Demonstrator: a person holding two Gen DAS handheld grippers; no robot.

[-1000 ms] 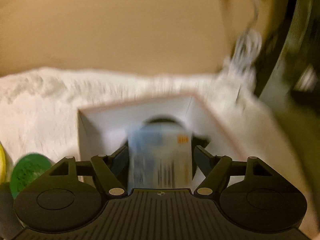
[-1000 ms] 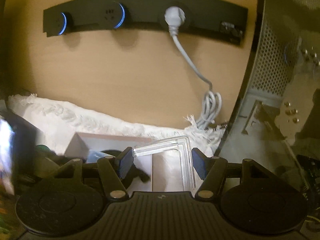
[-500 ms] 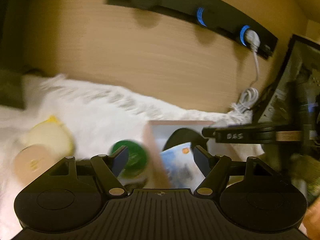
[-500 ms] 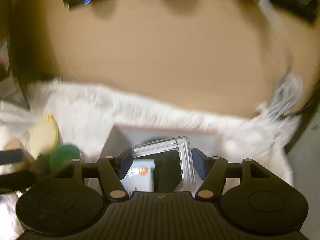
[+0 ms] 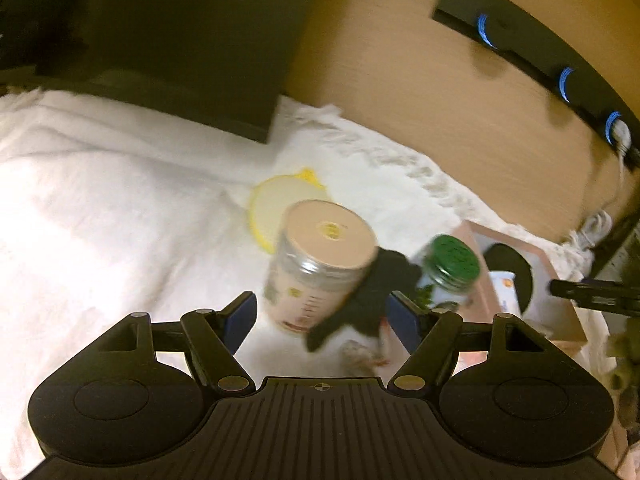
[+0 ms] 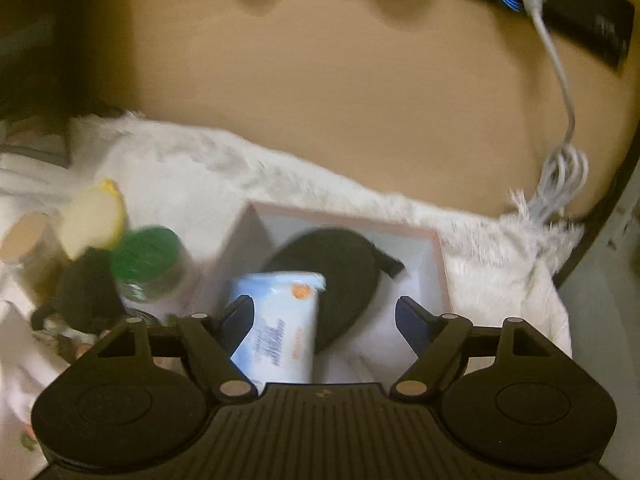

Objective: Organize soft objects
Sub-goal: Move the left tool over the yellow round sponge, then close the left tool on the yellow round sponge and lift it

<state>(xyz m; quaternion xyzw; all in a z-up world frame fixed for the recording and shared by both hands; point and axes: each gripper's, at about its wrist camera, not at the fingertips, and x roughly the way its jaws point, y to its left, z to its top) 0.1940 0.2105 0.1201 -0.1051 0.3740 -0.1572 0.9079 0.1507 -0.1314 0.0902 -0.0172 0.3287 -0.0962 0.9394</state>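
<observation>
A pink-rimmed white box (image 6: 438, 264) sits on a fluffy white cloth (image 5: 100, 208). In it lie a blue-white tissue pack (image 6: 276, 320) and a black round soft thing (image 6: 340, 276). The box also shows in the left wrist view (image 5: 560, 312). My right gripper (image 6: 324, 316) is open and empty above the box. My left gripper (image 5: 322, 314) is open and empty, over a black soft item (image 5: 372, 292) lying between a tan-lidded jar (image 5: 320, 268) and a green-lidded jar (image 5: 452, 268). A yellow round sponge (image 5: 280, 204) lies behind the jars.
A wooden wall with a black socket strip (image 6: 580, 8) and a white coiled cable (image 6: 560, 176) stands behind. A dark box (image 5: 180, 40) sits at the back left. A small crumpled item (image 5: 360, 356) lies near my left gripper. The other gripper's dark tip (image 5: 592, 292) shows at right.
My left gripper let the tissue pack into the box and swung left over the jars. The clear plastic piece seen in my right gripper is gone; that gripper now hangs over the box.
</observation>
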